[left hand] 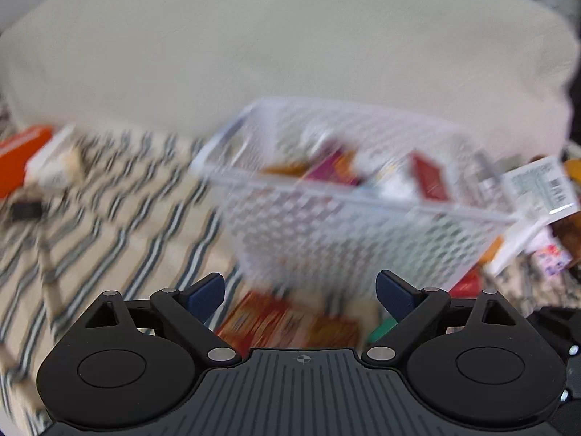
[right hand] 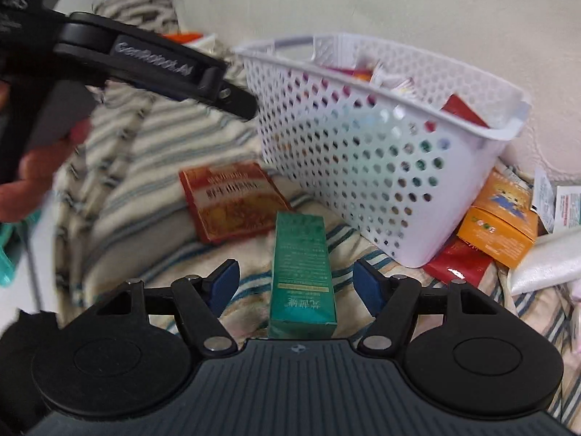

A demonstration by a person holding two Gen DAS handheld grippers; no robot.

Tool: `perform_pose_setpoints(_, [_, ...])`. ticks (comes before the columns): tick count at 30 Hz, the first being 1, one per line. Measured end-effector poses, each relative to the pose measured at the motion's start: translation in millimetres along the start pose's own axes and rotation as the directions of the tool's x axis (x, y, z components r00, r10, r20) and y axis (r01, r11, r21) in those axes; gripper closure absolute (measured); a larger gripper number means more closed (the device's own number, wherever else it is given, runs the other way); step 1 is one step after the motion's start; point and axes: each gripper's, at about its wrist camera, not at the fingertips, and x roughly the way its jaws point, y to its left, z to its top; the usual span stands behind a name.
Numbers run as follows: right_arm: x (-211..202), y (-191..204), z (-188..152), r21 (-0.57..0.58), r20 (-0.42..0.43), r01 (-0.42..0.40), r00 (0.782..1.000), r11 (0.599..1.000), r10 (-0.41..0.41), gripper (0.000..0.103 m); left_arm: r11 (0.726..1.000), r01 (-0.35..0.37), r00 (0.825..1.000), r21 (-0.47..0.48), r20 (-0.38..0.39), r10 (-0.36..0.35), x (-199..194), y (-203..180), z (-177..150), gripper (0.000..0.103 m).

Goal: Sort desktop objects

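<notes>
- Directly before the right gripper (right hand: 296, 283): green box (right hand: 303, 272), lying on the striped bedcover (right hand: 152, 152) between the wide-apart jaws, touched by neither blue pad; nothing held.
- Left gripper (left hand: 299, 296) also spread wide and empty, hanging over the flat red packet (left hand: 261, 318) just before the white basket (left hand: 348, 232); left view much blurred.
- Risk, as a judgement: soft, wrinkled bedcover under the green box, so one pad may arrive first and push or turn the box away instead of pinching it.
- Second risk: both grippers close together near the basket front, so may knock each other or shove the basket.
- Around: basket already part filled with boxes and leaning on a pale cushion (right hand: 363, 0); orange box (right hand: 497, 225) and a red sachet (right hand: 459, 263) beside its right corner; white pouch (right hand: 544, 258) further right.
- In the way: basket wall just behind the green box, limiting forward reach.
</notes>
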Motion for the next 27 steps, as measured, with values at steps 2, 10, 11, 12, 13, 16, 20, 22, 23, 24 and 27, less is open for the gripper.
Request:
perform_pose_setpoints(2, [21.2, -2.2, 5.9, -0.012, -0.031, 0.020, 0.999, 1.000, -0.020, 0.033, 0.999, -0.024, 0.999, -0.048, -0.042, 0.022, 11.3, 11.5, -8.9, 0.007])
perform_pose_setpoints(10, [31.7, -11.1, -13.1, 0.122, -0.050, 0.007, 0.999, 0.992, -0.001, 0.058, 0.949, -0.172, 0.962, -0.265, -0.251, 0.105, 60.2, 34.7, -40.2, 0.019])
perform_pose_setpoints(11, [27.6, -12.8, -16.7, 0.154, -0.032, 0.002, 0.999, 0.988, 0.003, 0.058, 0.951, -0.166, 0.965, -0.262, -0.244, 0.101, 61.0, 30.2, -39.3, 0.017])
perform_pose_setpoints(12, [25.0, -14.8, -20.7, 0.180, -0.013, -0.010, 1.000, 0.984, 0.013, 0.058, 0.949, -0.147, 0.967, -0.280, -0.243, 0.078, 65.5, 26.6, -36.6, 0.015])
perform_pose_setpoints(13, [23.2, -17.2, -24.2, 0.206, -0.001, -0.022, 1.000, 0.978, 0.023, 0.058, 0.944, -0.123, 0.971, -0.306, -0.236, 0.050, 69.6, 23.5, -33.5, 0.007])
perform_pose_setpoints(16, [20.9, -28.9, -34.3, 0.304, 0.038, -0.058, 0.998, 0.951, 0.049, 0.058, 0.907, -0.042, 0.975, -0.419, -0.214, -0.053, 86.8, 22.6, -25.8, 0.001])
perform_pose_setpoints(20, [21.6, -33.7, -39.1, 0.351, 0.065, -0.077, 0.996, 0.933, 0.058, 0.058, 0.865, 0.040, 0.978, -0.501, -0.156, -0.136, 92.0, 25.9, -30.1, 0.095])
perform_pose_setpoints(22, [22.7, -27.7, -38.6, 0.331, 0.068, -0.060, 0.997, 0.942, 0.040, 0.058, 0.834, 0.047, 0.972, -0.550, -0.169, -0.166, 97.8, 28.5, -36.4, 0.097])
perform_pose_setpoints(23, [22.6, -24.8, -38.1, 0.319, 0.070, -0.049, 0.997, 0.946, 0.028, 0.058, 0.828, 0.053, 0.974, -0.559, -0.155, -0.167, 96.9, 29.7, -39.9, 0.098])
perform_pose_setpoints(24, [22.0, -22.1, -37.9, 0.313, 0.074, -0.036, 0.997, 0.949, 0.014, 0.059, 0.824, 0.056, 0.975, -0.564, -0.147, -0.167, 95.0, 29.9, -42.7, 0.099])
perform_pose_setpoints(27, [17.1, -16.8, -39.2, 0.313, 0.096, -0.010, 0.995, 0.950, -0.021, 0.059, 0.830, 0.039, 0.981, -0.557, -0.136, -0.137, 80.5, 27.0, -44.9, 0.100])
